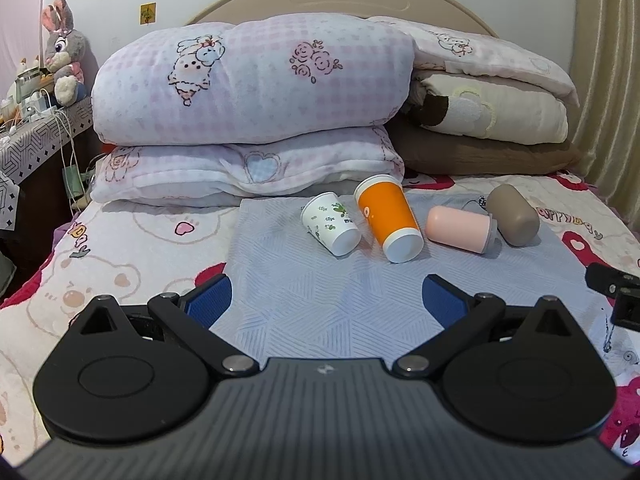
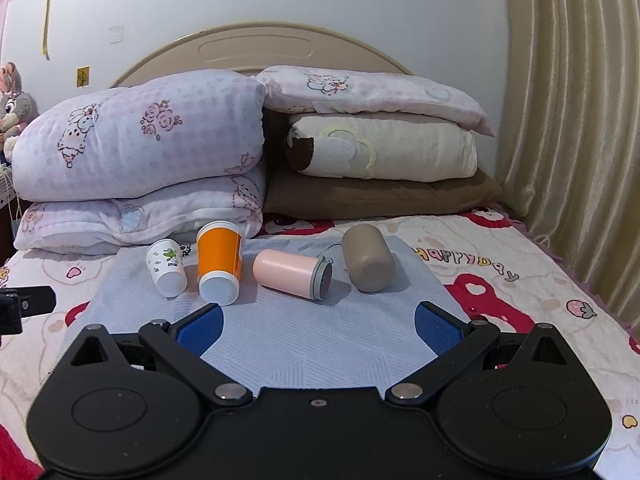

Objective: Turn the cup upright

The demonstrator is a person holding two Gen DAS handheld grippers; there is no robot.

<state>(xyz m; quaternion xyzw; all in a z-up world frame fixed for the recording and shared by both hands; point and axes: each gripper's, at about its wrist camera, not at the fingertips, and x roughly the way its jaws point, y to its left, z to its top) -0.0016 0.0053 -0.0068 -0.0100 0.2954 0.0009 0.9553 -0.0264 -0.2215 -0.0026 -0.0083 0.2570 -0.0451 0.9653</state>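
Hand-held gripper left (image 1: 326, 300) spread, empty | right (image 2: 318, 330) same | four cups (image 2: 218, 262) tipped at mat's (image 2: 312, 344) far edge

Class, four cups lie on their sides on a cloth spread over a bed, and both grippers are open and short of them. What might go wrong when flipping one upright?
1. The white cup and orange cup lie close together; wide jaws may knock the neighbour.
2. The cloth covers soft bedding, so an upright cup may topple.
3. The pink cup may roll.
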